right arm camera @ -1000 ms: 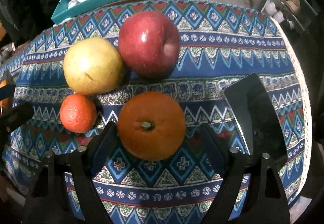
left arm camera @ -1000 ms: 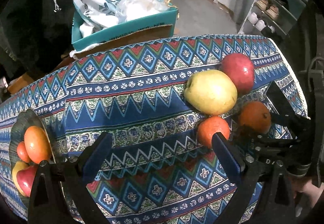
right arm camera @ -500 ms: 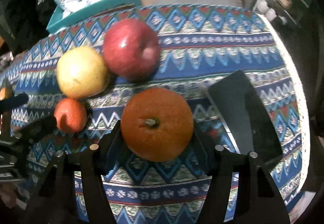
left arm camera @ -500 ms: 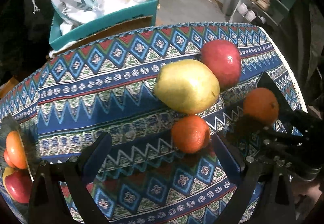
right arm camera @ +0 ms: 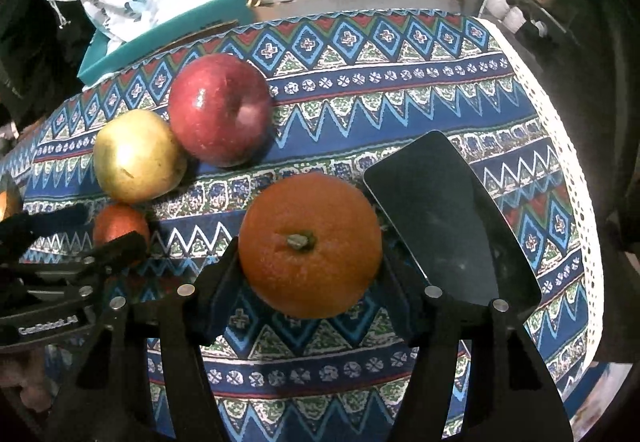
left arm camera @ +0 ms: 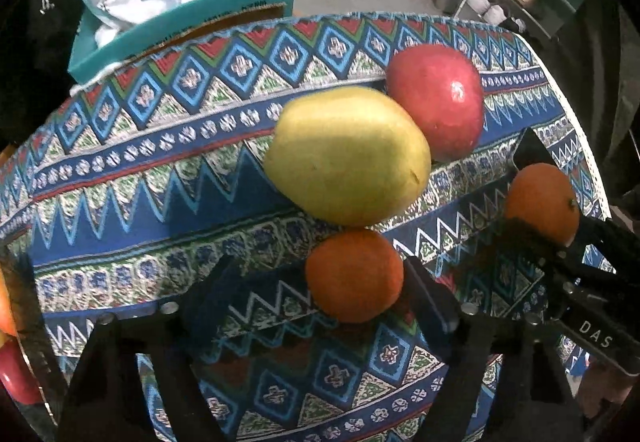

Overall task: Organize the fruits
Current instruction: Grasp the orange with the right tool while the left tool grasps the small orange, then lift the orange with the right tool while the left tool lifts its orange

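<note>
My right gripper (right arm camera: 310,274) clamps the dimpled round orange (right arm camera: 310,244); left gripper (left arm camera: 316,290) closing around the small tangerine (left arm camera: 354,276) beside the smooth pear (left arm camera: 346,156), left pad apart.

Two oranges (right arm camera: 310,246) (right arm camera: 120,226), one red apple (right arm camera: 220,110), one yellow pear (right arm camera: 138,156), one phone (right arm camera: 452,218).

Woven patterned tablecloth (right arm camera: 400,82), matt; red apple (right arm camera: 220,110) glossy and smooth; orange (right arm camera: 310,246) pebbled; phone (right arm camera: 448,218) glassy.
</note>
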{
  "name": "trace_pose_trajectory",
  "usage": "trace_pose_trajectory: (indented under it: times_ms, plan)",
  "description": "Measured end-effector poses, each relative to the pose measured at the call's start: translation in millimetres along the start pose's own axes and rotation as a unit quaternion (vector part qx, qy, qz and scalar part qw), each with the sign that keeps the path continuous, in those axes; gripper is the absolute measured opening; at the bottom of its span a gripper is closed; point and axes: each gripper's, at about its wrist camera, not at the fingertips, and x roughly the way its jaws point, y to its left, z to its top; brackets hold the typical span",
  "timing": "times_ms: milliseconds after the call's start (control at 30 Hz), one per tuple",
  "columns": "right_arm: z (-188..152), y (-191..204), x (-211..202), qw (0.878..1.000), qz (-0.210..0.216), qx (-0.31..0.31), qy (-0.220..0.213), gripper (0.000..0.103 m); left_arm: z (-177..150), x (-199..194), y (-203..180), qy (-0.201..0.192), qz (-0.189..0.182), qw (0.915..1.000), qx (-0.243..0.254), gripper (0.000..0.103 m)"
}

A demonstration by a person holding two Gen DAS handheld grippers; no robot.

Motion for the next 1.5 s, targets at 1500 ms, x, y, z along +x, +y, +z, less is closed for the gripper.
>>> trace_pose_trajectory:
  times_ms: [1500]
  plan:
    - [6.9,41.9,-120.7,0.989,0.002,-0.051,-0.136,0.064,-28.5,-155.8,-1.8,-0.151,-0.005,0.9880,0.033,0.046]
